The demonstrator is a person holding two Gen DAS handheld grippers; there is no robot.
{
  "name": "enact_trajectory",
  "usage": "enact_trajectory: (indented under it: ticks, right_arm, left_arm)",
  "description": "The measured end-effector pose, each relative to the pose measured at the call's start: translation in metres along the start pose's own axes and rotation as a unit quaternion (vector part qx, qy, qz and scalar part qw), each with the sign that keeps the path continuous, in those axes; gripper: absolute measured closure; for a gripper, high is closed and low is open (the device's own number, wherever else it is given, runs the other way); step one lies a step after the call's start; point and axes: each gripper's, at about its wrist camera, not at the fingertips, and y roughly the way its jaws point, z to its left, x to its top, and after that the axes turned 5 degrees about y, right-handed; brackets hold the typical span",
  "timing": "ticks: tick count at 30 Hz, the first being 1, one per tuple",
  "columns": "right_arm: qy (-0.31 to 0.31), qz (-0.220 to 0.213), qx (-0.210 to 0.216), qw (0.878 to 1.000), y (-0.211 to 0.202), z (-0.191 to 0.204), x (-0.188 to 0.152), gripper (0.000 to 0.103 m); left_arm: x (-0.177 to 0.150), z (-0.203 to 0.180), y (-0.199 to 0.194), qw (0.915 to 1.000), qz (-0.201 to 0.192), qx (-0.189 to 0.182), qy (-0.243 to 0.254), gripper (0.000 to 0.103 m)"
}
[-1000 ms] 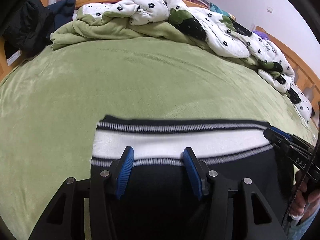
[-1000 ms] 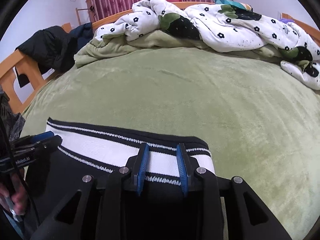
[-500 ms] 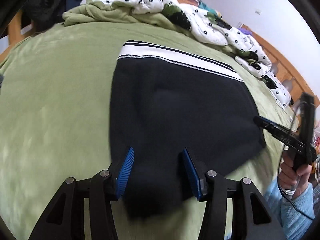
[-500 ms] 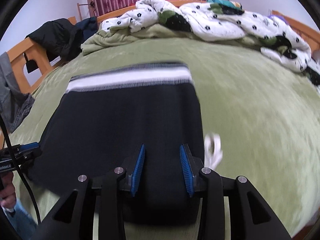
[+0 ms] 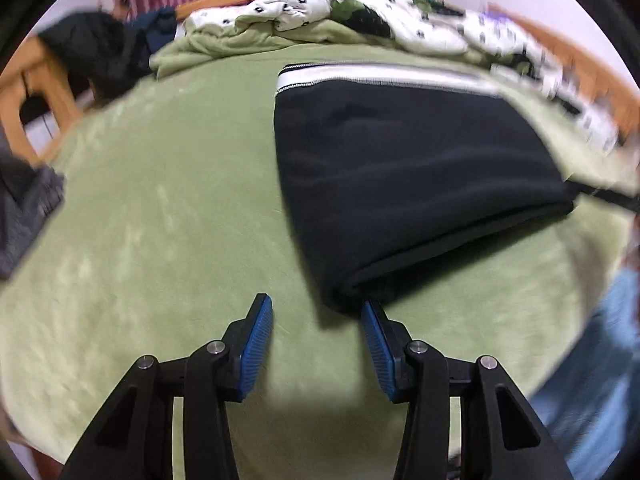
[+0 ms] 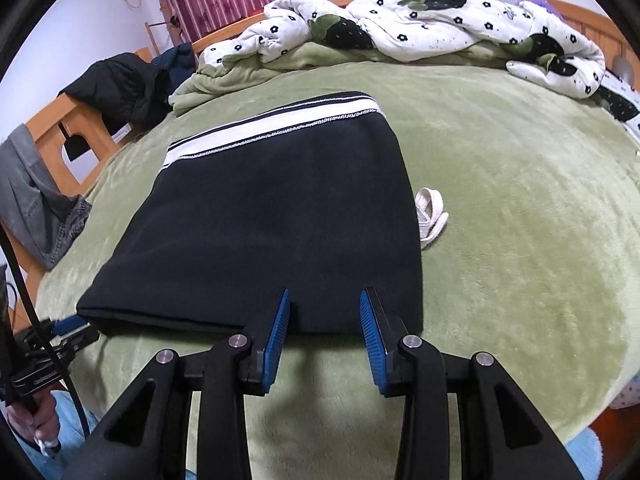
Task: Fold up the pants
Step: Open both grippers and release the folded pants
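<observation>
Lying folded on the green bed blanket (image 6: 500, 200), the black pants (image 6: 280, 220) are looking soft, thick and limp, so they are likely sagging if lifted by one corner. Both the left gripper (image 5: 316, 320) and right gripper (image 6: 325, 312) are hanging open, empty, at the near folded edge, the best place to pinch.

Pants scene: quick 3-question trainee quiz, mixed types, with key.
1. True or false: the right tool is shut on the pants.
2. Which side of the pants, seen from the right wrist, does the white drawstring stick out from? A) left B) right C) near edge
3. Fill in: the pants' white waistband lies at the ___ edge, away from both tools.

Key: 1 false, it is open; the left tool too. 2 B. 3 far.
</observation>
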Motion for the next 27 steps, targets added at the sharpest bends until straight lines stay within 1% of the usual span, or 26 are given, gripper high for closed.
enact_trajectory:
  ticks: [1, 2, 3, 5, 6, 7, 8, 10, 12, 13, 14, 15, 16, 18, 20, 21, 22, 23, 25, 26, 27]
  right_arm:
    - [0.005, -0.001, 0.002, 1.000, -0.002, -0.001, -0.001, 0.067]
    - [0.009, 0.000, 0.004, 1.000, -0.002, -0.003, -0.001, 0.067]
    - [0.014, 0.002, 0.006, 1.000, -0.002, -0.005, -0.002, 0.067]
    - [0.021, 0.003, 0.003, 1.000, -0.002, -0.008, -0.004, 0.067]
    - [0.022, 0.003, 0.000, 1.000, -0.001, -0.008, -0.004, 0.067]
    - [0.021, 0.004, -0.001, 1.000, -0.001, -0.009, -0.005, 0.067]
    - [0.019, 0.004, -0.002, 1.000, -0.001, -0.009, -0.006, 0.067]
    - [0.015, 0.005, -0.003, 1.000, -0.001, -0.009, -0.005, 0.067]
    - [0.015, 0.004, -0.003, 1.000, -0.001, -0.010, -0.004, 0.067]
    - [0.019, 0.005, -0.003, 1.000, -0.001, -0.010, -0.004, 0.067]
    - [0.024, 0.006, 0.000, 1.000, 0.000, -0.010, -0.004, 0.067]
    - [0.027, 0.007, 0.003, 1.000, 0.001, -0.010, -0.003, 0.067]
    - [0.029, 0.007, 0.006, 1.000, 0.002, -0.010, -0.002, 0.067]
    - [0.024, 0.007, 0.004, 1.000, 0.002, -0.006, -0.002, 0.067]
    - [0.011, 0.006, -0.001, 1.000, 0.000, -0.002, -0.002, 0.067]
    - [0.004, 0.005, -0.004, 1.000, -0.001, 0.000, -0.003, 0.067]
    - [-0.001, 0.004, -0.006, 1.000, -0.002, 0.002, -0.004, 0.067]
    - [-0.004, 0.003, -0.007, 1.000, -0.002, 0.003, -0.004, 0.067]
    - [-0.002, 0.003, -0.007, 1.000, -0.002, 0.003, -0.006, 0.067]
    - [0.001, 0.003, -0.005, 1.000, -0.001, 0.004, -0.006, 0.067]
    - [0.003, 0.005, -0.003, 1.000, 0.000, 0.003, -0.007, 0.067]
  left_arm:
    - [0.001, -0.003, 0.000, 1.0000, -0.002, 0.003, 0.007, 0.071]
    - [0.005, -0.006, 0.001, 0.9999, -0.009, -0.002, 0.006, 0.077]
    - [0.008, -0.007, 0.000, 0.9998, -0.016, -0.010, -0.002, 0.092]
    - [0.012, -0.004, -0.004, 0.9995, -0.027, -0.004, -0.018, 0.093]
    - [0.011, 0.003, -0.008, 0.9985, -0.038, -0.013, -0.038, 0.093]
    - [0.007, 0.010, -0.010, 0.9968, -0.041, -0.025, -0.063, 0.093]
    - [0.002, 0.015, -0.010, 0.9954, -0.036, -0.039, -0.079, 0.093]
    - [-0.010, 0.019, -0.010, 0.9933, -0.033, -0.066, -0.089, 0.093]
    - [-0.021, 0.017, -0.018, 0.9918, -0.041, -0.096, -0.074, 0.093]
    - [-0.023, 0.015, -0.020, 0.9915, -0.044, -0.102, -0.068, 0.087]
    - [-0.023, 0.013, -0.020, 0.9923, -0.038, -0.101, -0.061, 0.081]
    - [-0.021, 0.011, -0.017, 0.9934, -0.031, -0.095, -0.056, 0.068]
    - [-0.017, 0.009, -0.014, 0.9939, -0.030, -0.091, -0.054, 0.065]
    - [-0.011, 0.005, -0.006, 0.9953, -0.031, -0.081, -0.045, 0.065]
    - [-0.004, 0.002, 0.001, 0.9955, -0.030, -0.078, -0.044, 0.065]
    - [-0.001, 0.001, 0.006, 0.9963, -0.025, -0.069, -0.044, 0.072]
    - [0.001, 0.001, 0.008, 0.9966, -0.023, -0.067, -0.042, 0.091]
    - [0.003, 0.004, 0.008, 0.9972, -0.024, -0.059, -0.041, 0.093]
    - [-0.001, 0.016, -0.002, 0.9941, -0.051, -0.066, -0.069, 0.093]
    - [-0.005, 0.021, -0.002, 0.9917, -0.050, -0.072, -0.094, 0.093]
    - [-0.009, 0.021, 0.003, 0.9911, -0.036, -0.074, -0.104, 0.092]
